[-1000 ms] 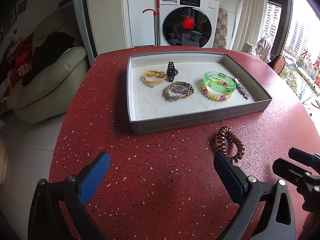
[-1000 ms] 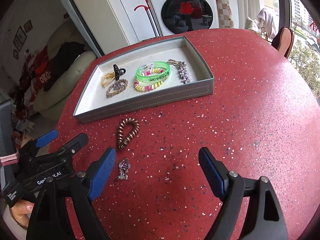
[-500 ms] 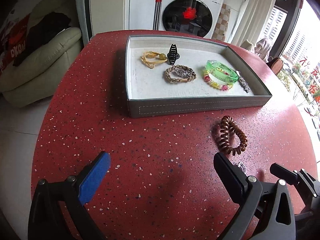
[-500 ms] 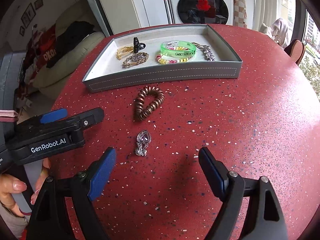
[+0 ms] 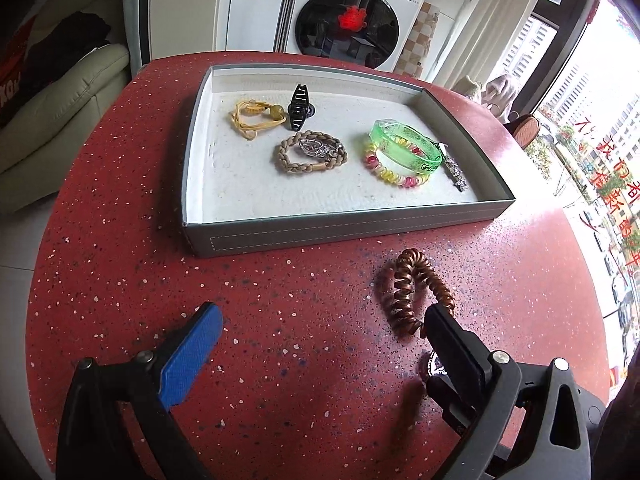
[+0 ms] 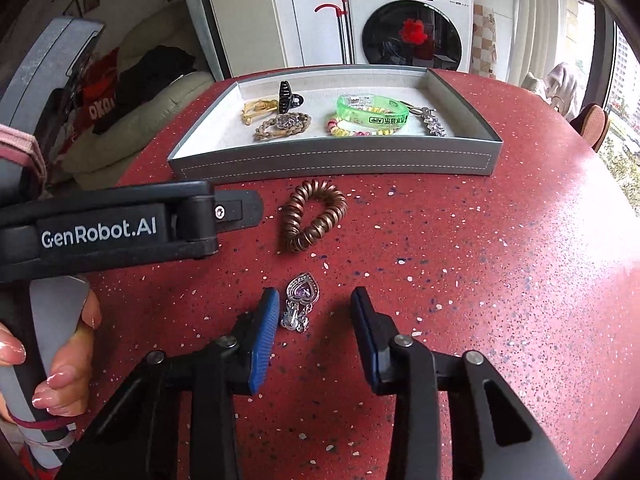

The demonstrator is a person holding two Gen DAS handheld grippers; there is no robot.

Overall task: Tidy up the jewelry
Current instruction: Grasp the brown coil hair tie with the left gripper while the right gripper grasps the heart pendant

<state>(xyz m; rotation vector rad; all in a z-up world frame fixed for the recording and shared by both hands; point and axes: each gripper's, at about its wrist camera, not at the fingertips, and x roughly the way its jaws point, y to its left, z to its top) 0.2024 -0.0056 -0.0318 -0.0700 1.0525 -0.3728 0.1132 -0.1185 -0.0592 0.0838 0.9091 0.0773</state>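
A silver heart pendant with a purple stone [image 6: 302,300] lies on the red speckled table, between the jaws of my right gripper [image 6: 315,300]. Those jaws are closing; the left blue pad is close beside the pendant and a gap remains on the right. A copper coil hair tie [image 6: 312,216] [image 5: 404,292] lies just beyond it, in front of the grey tray [image 6: 332,158] [image 5: 340,232]. My left gripper [image 5: 322,316] stands wide open over bare table, its right finger next to the coil.
The tray holds a green bangle [image 5: 404,146], a beaded bracelet, a braided bracelet [image 5: 310,156], a yellow cord, a black claw clip [image 5: 299,108] and a silver piece. A hand [image 6: 68,360] holds the left gripper's handle. A sofa and a washing machine stand behind the table.
My right gripper's jaws have narrowed from wide open and now flank the pendant, after moving in on it. The left gripper has dipped and drawn nearer the coil hair tie.
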